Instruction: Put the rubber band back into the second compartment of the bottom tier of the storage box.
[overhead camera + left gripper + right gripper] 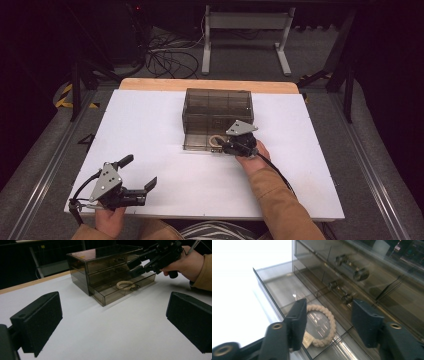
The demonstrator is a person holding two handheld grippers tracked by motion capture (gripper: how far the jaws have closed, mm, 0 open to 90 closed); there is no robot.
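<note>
Here, left to right:
Left gripper: resting low at the near-left of the table, held in the left hand; its jaws are standing wide apart with nothing between them, pointing toward the chest.
Chest: a smoky see-through drawer unit sitting mid-table toward the far side; its bottom drawer is standing pulled out toward the person, the upper drawers closed.
Ring: a pale braided rope ring lying flat in the open drawer, with a small tag at its near edge.
Right gripper: hovering over the open drawer, in the right hand; its jaws are gaping apart just above the ring, one pad overlapping the ring's edge in its own view, gripping nothing.
</note>
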